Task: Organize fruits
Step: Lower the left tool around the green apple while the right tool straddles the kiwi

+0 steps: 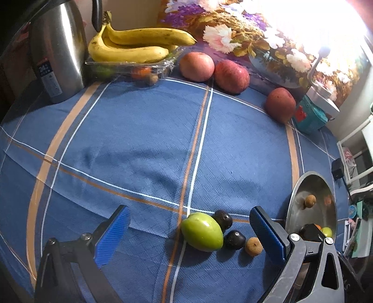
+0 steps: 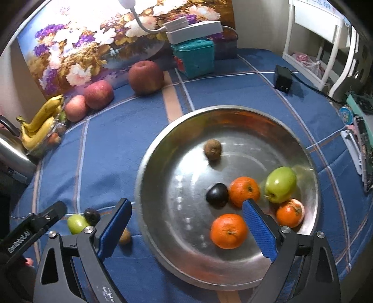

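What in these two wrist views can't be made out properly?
- Clear tray under the bananas, left view: its contents blur behind wrap and glare.
- Bowl, left view: the left gripper's right finger hides the lower part.
- Small brown fruit, right view: half hidden by the right gripper's left finger.
- Kettle, both views: cut off by the edge.
- Upper right, left view: washed out by lamp glare.

Light source: a lamp at the back, blown out to white over the floral backdrop in both views.
Overall level: dim room, tablecloth evenly lit.
Shadows: soft, falling toward the camera under the fruit.
Glare: streaked reflections in the metal bowl and on the kettle.
Blur: slight smear along the bowl's left rim.
Distortion: strong fisheye bending; dark vignette at corners.
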`<state>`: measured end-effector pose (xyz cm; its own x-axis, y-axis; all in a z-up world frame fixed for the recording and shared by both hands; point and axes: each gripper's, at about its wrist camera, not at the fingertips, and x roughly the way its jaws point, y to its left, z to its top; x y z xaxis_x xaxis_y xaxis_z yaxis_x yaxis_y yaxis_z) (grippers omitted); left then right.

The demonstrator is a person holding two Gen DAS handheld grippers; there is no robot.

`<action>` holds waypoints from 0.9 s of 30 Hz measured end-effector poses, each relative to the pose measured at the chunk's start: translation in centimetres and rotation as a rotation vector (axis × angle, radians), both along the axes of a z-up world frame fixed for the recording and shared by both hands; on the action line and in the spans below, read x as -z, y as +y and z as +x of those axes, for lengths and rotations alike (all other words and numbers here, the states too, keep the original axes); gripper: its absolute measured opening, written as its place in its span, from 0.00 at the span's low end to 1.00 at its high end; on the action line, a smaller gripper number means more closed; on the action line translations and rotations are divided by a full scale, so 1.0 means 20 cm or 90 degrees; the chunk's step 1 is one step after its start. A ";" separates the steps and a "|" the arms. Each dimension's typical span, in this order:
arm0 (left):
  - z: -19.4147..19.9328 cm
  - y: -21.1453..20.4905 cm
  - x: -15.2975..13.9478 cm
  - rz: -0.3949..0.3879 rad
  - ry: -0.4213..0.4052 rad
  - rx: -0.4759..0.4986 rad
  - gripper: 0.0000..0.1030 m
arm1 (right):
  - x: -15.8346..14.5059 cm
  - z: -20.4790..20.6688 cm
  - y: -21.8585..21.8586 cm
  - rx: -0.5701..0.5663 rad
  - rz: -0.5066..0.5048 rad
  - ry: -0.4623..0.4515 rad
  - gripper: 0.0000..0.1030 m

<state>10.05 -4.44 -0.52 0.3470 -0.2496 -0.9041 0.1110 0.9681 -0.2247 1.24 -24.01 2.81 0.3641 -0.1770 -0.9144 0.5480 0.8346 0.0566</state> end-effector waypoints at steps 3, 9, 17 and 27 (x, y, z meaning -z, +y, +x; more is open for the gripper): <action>0.01 0.04 0.00 -0.011 0.003 -0.011 1.00 | 0.00 0.02 0.04 -0.015 0.016 -0.008 0.93; 0.03 0.11 -0.02 0.010 0.000 -0.030 1.00 | 0.00 0.07 0.11 -0.055 0.036 -0.012 0.93; 0.04 0.18 -0.03 0.010 0.008 -0.055 1.00 | -0.01 0.12 0.23 -0.113 0.054 -0.025 0.93; 0.05 0.17 0.01 -0.024 0.045 -0.064 1.00 | 0.01 0.14 0.32 -0.162 0.074 -0.019 0.71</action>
<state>11.00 -0.96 -0.71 0.3080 -0.2513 -0.9176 -0.0033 0.9642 -0.2651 4.06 -17.67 2.70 0.4105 0.0290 -0.9114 0.3184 0.9320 0.1731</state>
